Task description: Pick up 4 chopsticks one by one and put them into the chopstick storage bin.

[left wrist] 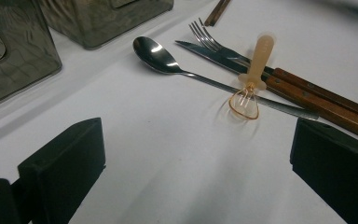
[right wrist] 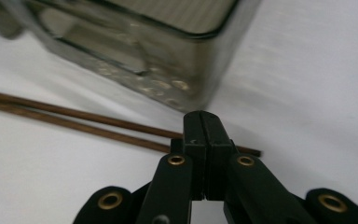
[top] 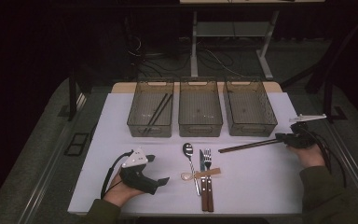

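A pair of brown chopsticks (top: 248, 145) hangs level over the table's right side, and my right gripper (top: 279, 138) is shut on one end of it. In the right gripper view the sticks (right wrist: 74, 120) run left from the closed jaws of the gripper (right wrist: 204, 116), with a smoky bin (right wrist: 158, 56) close behind. My left gripper (top: 157, 169) rests open at the front left, nothing between its jaws. Its own view (left wrist: 196, 163) faces a metal spoon (left wrist: 156, 53), a fork (left wrist: 205, 36), a wood-handled knife (left wrist: 223, 56) and a small tan plastic spoon (left wrist: 256, 65) lying across them.
Three smoky plastic bins stand in a row at the back: left (top: 150, 126), middle (top: 200, 126), right (top: 251, 126). The left one holds dark chopsticks (top: 158, 109). The cutlery (top: 202, 163) lies at the table's front middle. White table surface (top: 261, 182) stretches in front of the right hand.
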Tool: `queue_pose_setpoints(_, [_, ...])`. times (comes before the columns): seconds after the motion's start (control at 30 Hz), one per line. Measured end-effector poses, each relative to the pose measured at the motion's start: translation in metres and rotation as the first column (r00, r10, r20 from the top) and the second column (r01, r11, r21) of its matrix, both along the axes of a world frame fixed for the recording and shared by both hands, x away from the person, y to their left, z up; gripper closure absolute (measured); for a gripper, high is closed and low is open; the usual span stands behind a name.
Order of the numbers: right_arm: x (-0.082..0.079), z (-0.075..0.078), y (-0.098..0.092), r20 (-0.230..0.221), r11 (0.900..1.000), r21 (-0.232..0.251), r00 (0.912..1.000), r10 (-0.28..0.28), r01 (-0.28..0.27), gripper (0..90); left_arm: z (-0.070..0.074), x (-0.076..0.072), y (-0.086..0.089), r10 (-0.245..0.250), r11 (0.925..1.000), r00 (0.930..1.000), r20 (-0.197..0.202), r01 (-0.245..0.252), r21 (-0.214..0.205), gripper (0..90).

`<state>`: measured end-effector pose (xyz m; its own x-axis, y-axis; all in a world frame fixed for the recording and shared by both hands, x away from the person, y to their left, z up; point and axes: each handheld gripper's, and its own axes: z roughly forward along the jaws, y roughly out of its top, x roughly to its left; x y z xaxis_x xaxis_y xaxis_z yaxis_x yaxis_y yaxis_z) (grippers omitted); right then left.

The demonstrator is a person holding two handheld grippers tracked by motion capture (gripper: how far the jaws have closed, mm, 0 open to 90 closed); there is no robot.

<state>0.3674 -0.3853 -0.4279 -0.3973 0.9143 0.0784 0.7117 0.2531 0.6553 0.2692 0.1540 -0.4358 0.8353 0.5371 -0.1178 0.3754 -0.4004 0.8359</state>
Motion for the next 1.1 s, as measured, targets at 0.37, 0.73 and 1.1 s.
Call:
queue_pose_setpoints(0.37, [0.026,-0.013,-0.01,-0.057,0.9972,-0.061,0.9972,-0.047,0.043,89.7,-0.001,0.001,0.0,-0.005,1.0,1.0,-0.006,0.005,0.0,2.0])
queue_pose_setpoints(0.73, [0.026,-0.014,-0.008,-0.079,0.996,-0.076,0.9954,-0.053,0.047,89.8,-0.001,0.0,0.0,-0.006,1.0,1.0,-0.007,0.006,-0.001,2.0])
queue_pose_setpoints(1.1, [0.019,-0.014,-0.01,-0.083,0.9961,-0.073,0.995,-0.055,0.049,89.8,-0.001,0.0,0.0,-0.005,1.0,0.9999,-0.009,0.005,0.002,2.0])
